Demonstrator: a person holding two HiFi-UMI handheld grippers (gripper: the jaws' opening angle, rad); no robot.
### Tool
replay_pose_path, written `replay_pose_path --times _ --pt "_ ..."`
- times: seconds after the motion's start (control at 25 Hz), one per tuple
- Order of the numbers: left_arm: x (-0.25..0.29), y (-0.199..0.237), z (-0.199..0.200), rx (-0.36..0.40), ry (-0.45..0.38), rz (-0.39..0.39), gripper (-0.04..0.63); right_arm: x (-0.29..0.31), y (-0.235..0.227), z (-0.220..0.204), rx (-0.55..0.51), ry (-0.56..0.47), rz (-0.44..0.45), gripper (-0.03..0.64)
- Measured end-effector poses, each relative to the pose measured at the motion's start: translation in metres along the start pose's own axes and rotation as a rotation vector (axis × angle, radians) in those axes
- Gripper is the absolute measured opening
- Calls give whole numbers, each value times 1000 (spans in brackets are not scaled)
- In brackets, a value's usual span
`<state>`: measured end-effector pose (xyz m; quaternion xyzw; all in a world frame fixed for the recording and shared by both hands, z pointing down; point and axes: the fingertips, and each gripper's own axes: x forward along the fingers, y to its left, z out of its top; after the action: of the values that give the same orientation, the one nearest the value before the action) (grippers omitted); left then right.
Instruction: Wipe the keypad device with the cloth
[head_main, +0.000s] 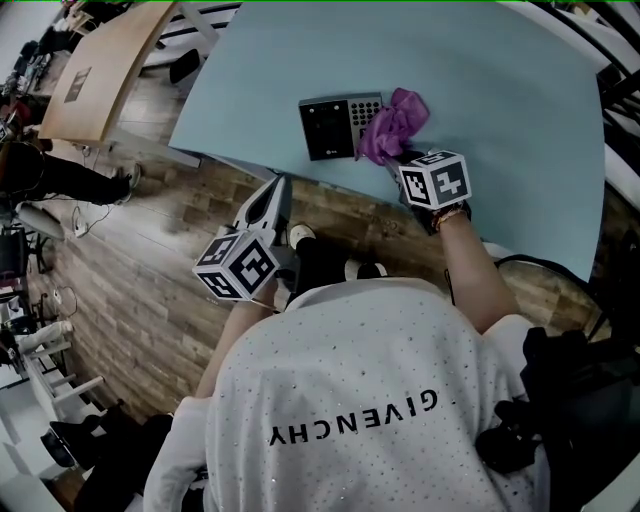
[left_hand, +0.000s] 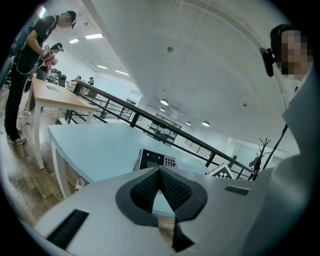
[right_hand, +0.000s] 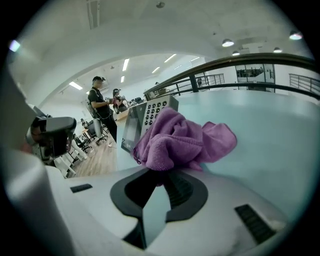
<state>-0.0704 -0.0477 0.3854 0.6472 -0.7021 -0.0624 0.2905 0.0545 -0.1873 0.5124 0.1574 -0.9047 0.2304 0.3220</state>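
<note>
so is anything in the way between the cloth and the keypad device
Nothing visible. The cloth, held in the right gripper, already sits at the keypad device's button end, with only bare table around them.

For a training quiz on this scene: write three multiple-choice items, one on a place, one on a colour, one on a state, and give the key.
1. Where is the cloth?
A. at the screen end of the keypad device
B. at its key end
C. far from it

2. What colour is the cloth?
A. purple
B. yellow
C. white

3. How is the left claw?
A. shut on the cloth
B. wide open
C. shut, empty

Key: 1 B, it bunches beside the keys. 2 A, it is purple in both views. 3 C, its jaws meet with nothing between them; the right claw grips the cloth.
</note>
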Motion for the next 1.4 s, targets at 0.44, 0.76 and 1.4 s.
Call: replay_pose_path --times 0.44,0.76,1.4 --pt "-11 -13 -6 5 -4 -45 6 -23 11 -34 -146 204 -90 48" --pt "5 -66 1 -4 -6 -261 6 -93 70 -28 -17 -20 34 46" --pt "-110 -17 36 184 0 -463 6 -182 240 70 -45 -679 -191 40"
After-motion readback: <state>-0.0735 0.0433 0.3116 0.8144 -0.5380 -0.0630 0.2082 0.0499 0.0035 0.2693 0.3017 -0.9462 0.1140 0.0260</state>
